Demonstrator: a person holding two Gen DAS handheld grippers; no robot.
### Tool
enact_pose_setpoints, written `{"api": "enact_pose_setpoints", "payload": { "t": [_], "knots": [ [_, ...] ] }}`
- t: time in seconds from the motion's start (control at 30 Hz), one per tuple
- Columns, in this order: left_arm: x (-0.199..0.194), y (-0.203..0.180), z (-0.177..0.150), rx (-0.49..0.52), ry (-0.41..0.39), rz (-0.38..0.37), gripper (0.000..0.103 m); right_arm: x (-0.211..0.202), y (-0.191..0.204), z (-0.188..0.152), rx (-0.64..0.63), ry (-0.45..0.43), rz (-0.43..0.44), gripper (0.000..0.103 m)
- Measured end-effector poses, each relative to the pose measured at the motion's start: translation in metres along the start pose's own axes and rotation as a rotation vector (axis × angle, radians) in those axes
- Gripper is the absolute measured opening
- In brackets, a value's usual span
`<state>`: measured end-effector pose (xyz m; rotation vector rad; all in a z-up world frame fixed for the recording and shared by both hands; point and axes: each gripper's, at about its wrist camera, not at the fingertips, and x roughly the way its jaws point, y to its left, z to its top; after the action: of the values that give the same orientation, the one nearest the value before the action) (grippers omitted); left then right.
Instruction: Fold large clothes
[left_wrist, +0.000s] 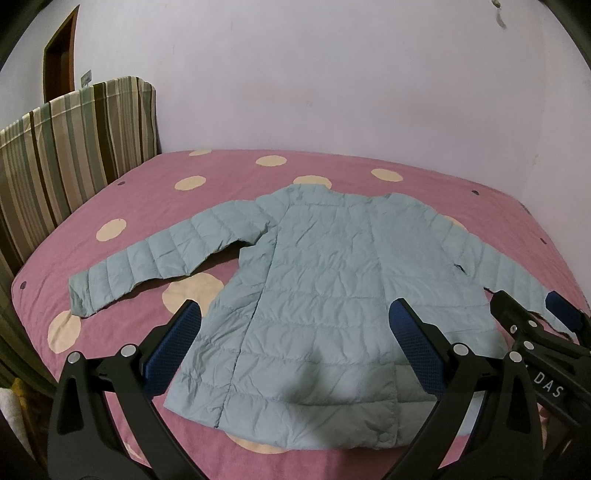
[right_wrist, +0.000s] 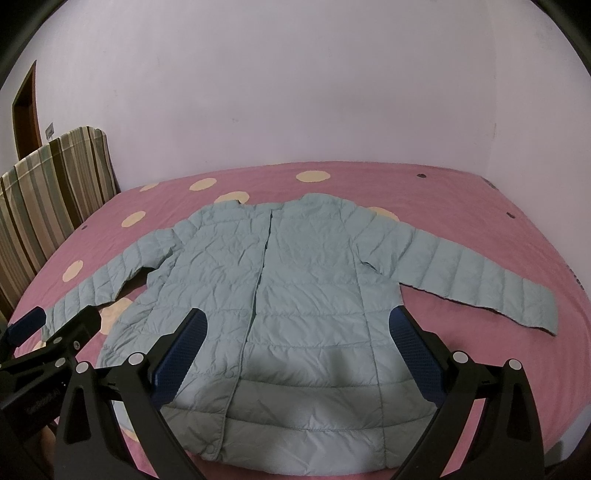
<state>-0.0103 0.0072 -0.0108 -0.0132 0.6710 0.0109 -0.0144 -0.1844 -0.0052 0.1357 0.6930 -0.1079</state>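
A pale blue quilted jacket (left_wrist: 325, 280) (right_wrist: 280, 295) lies flat, front up and buttoned, on a pink bed, with both sleeves spread sideways. My left gripper (left_wrist: 295, 314) hovers open above the hem, nothing between its blue pads. My right gripper (right_wrist: 299, 321) is open too, also above the hem. In the left wrist view the right gripper (left_wrist: 528, 306) shows at the right edge over the right sleeve. In the right wrist view the left gripper (right_wrist: 62, 321) shows at the lower left near the left cuff (right_wrist: 55, 314).
The pink bedsheet with cream dots (left_wrist: 221, 173) (right_wrist: 461, 206) covers a bed against a pale wall (left_wrist: 332, 74). A striped headboard cover (left_wrist: 66, 155) (right_wrist: 48, 192) stands at the left, with a brown door (left_wrist: 59, 59) behind it.
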Motion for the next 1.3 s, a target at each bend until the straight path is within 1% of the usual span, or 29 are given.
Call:
{"api": "enact_pose_setpoints", "payload": {
  "t": [0.17,0.27,0.33,0.47,0.5,0.57,0.63,0.67,0.7,0.73,0.77,0.8,0.83,0.9,0.93,0.97,1.03,1.1,1.2,1.3],
  "knots": [
    [0.007,0.003,0.0,-0.006,0.015,0.004,0.101,0.01,-0.007,0.0,0.012,0.013,0.008,0.098],
    [0.02,0.011,0.001,-0.032,0.037,0.011,0.101,0.018,-0.014,0.0,0.036,0.022,0.0,0.098],
    [0.033,0.018,0.001,-0.037,0.065,0.024,0.101,0.025,-0.023,-0.002,0.066,0.025,-0.006,0.098],
    [0.067,0.048,-0.005,-0.072,0.122,0.101,0.101,0.042,-0.05,-0.006,0.124,0.044,-0.035,0.098],
    [0.08,0.063,-0.008,-0.099,0.145,0.137,0.101,0.05,-0.062,-0.008,0.145,0.06,-0.047,0.098],
    [0.096,0.084,-0.011,-0.145,0.174,0.185,0.101,0.062,-0.084,-0.01,0.187,0.087,-0.06,0.098],
    [0.113,0.114,-0.018,-0.202,0.199,0.26,0.101,0.071,-0.111,-0.012,0.25,0.104,-0.073,0.098],
    [0.121,0.131,-0.022,-0.232,0.211,0.297,0.101,0.073,-0.129,-0.014,0.3,0.09,-0.078,0.097],
    [0.126,0.142,-0.024,-0.25,0.217,0.318,0.101,0.073,-0.148,-0.016,0.351,0.073,-0.095,0.094],
    [0.132,0.157,-0.028,-0.273,0.226,0.349,0.101,0.074,-0.165,-0.017,0.392,0.067,-0.108,0.087],
    [0.136,0.165,-0.031,-0.286,0.233,0.368,0.101,0.076,-0.177,-0.019,0.422,0.071,-0.116,0.067],
    [0.142,0.178,-0.035,-0.308,0.244,0.398,0.101,0.078,-0.189,-0.02,0.447,0.079,-0.125,0.06],
    [0.145,0.187,-0.038,-0.324,0.251,0.417,0.101,0.08,-0.206,-0.023,0.495,0.087,-0.137,0.057],
    [0.152,0.206,-0.046,-0.357,0.273,0.455,0.101,0.079,-0.238,-0.031,0.585,0.073,-0.13,0.057],
    [0.155,0.212,-0.05,-0.373,0.285,0.468,0.101,0.077,-0.259,-0.039,0.652,0.056,-0.119,0.057],
    [0.157,0.219,-0.053,-0.391,0.296,0.477,0.101,0.075,-0.271,-0.045,0.695,0.047,-0.11,0.057],
    [0.163,0.23,-0.059,-0.438,0.311,0.467,0.101,0.071,-0.295,-0.058,0.781,0.036,-0.095,0.058],
    [0.163,0.232,-0.058,-0.434,0.299,0.476,0.101,0.071,-0.317,-0.07,0.863,0.022,-0.096,0.059],
    [0.168,0.234,-0.056,-0.428,0.308,0.482,0.101,0.07,-0.348,-0.092,0.983,0.001,-0.115,0.059],
    [0.17,0.232,-0.057,-0.427,0.312,0.485,0.101,0.074,-0.369,-0.104,1.064,-0.024,-0.112,0.059]
  ]
}}
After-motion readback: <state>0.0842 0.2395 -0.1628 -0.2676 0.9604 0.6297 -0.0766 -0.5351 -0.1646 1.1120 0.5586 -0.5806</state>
